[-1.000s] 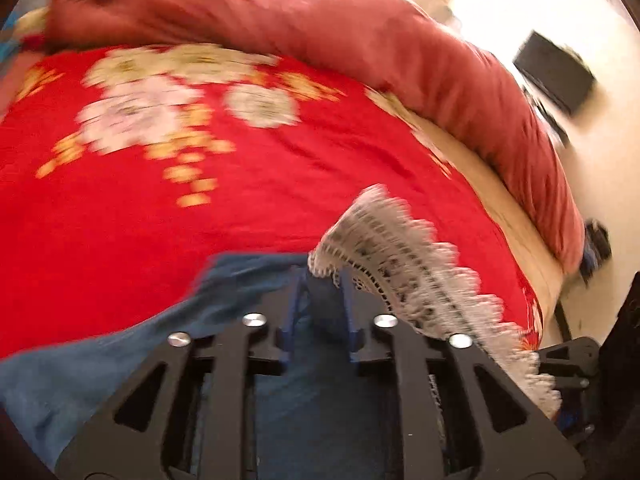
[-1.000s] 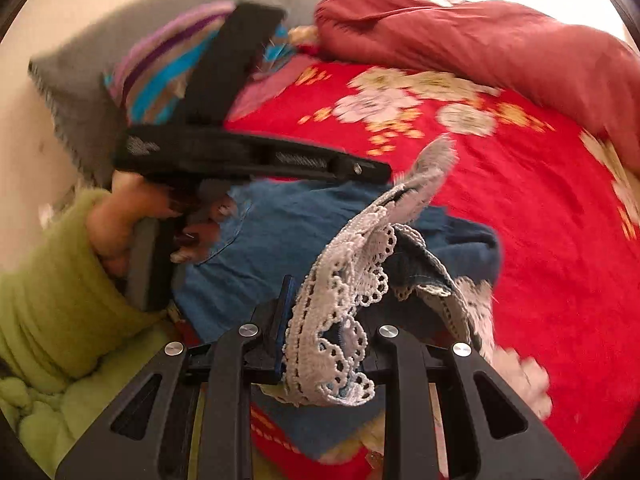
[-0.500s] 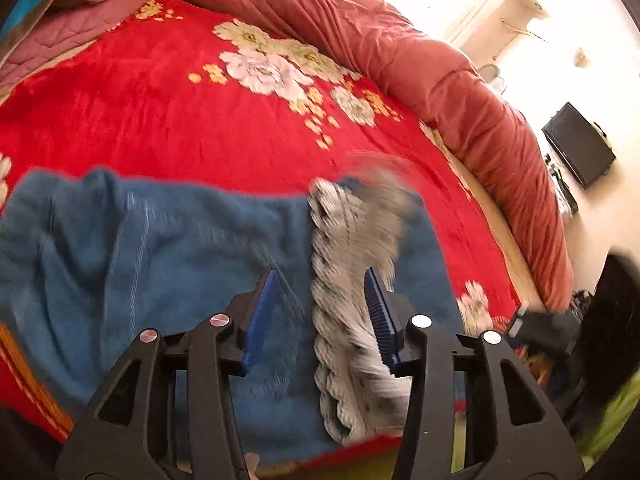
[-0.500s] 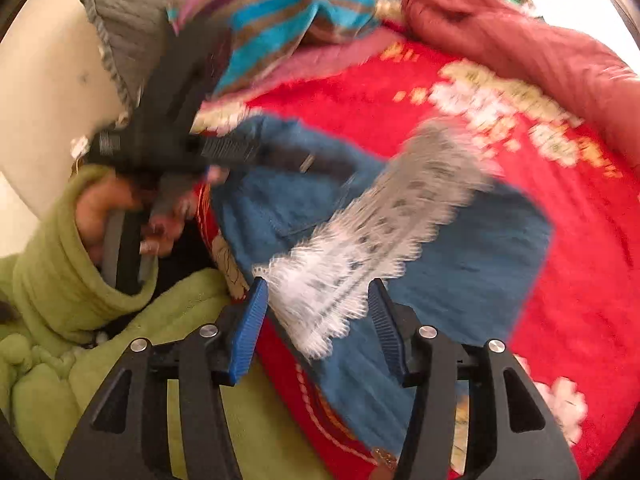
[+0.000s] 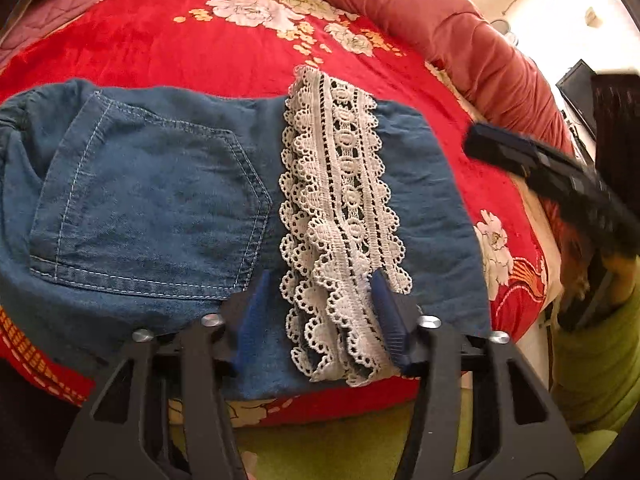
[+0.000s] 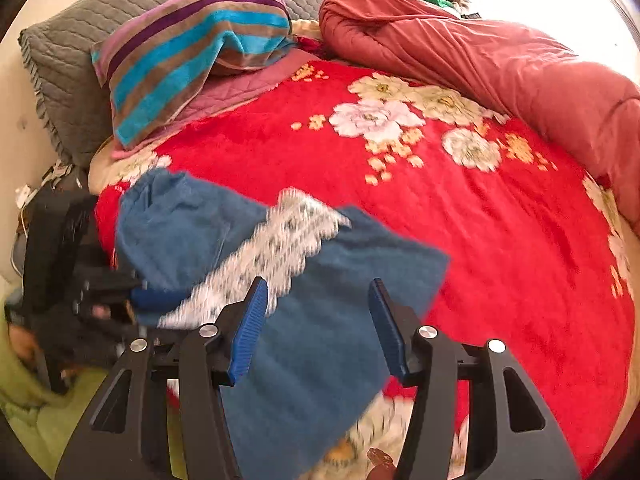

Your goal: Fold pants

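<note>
On the red floral blanket [image 5: 180,48], near the edge of the bed, lies one pair of blue denim pants [image 5: 152,184], folded flat, with one stitched back pocket [image 5: 152,200] facing up and one band of white lace trim [image 5: 340,200] laid across the denim. Two grippers are in view. The left gripper [image 5: 318,320] hovers low over the near hem: its jaws have just been closing, yet they stand apart with the lace between them, the pads not pressing it. The right gripper [image 6: 318,320] is released too, its jaws wide over bare denim and holding nothing. Farther back are two grey quilted pillows [image 6: 72,60], one striped towel [image 6: 180,60] and one rolled rust-red quilt [image 6: 500,52]. A green sleeve [image 5: 592,360] shows at the right of the left wrist view.

A second ago both grippers were clamped on the cloth, the right one pinching the lace as it stood up in a loop and the left one nipping the denim beside the trim. Now both have let go, and the lace lies flat.
</note>
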